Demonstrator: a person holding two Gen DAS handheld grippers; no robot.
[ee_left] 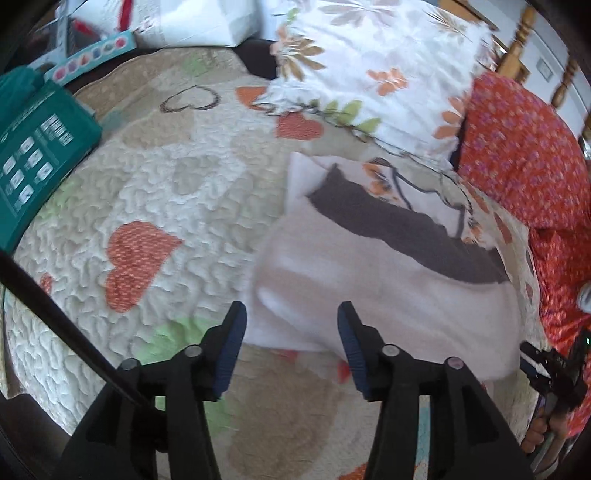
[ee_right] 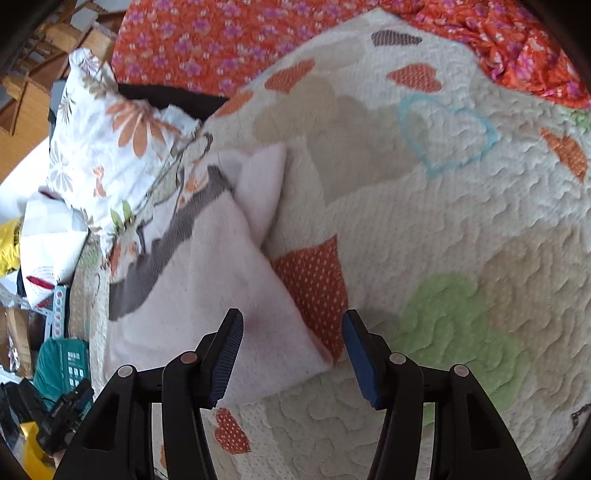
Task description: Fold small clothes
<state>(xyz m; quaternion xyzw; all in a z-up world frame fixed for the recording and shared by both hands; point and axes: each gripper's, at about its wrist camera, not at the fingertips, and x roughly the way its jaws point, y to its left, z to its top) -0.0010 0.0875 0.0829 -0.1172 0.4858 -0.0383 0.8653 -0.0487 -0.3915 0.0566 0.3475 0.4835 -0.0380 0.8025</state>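
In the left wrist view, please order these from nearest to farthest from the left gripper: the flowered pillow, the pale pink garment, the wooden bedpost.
From the left gripper:
1. Pale pink garment, just ahead of the fingers, slightly right.
2. Flowered pillow, beyond the garment, upper centre.
3. Wooden bedpost, far upper right, behind the pillow.

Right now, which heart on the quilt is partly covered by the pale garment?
The orange dotted heart; the pale pink garment overlaps its edge, unlike the blue outline heart.
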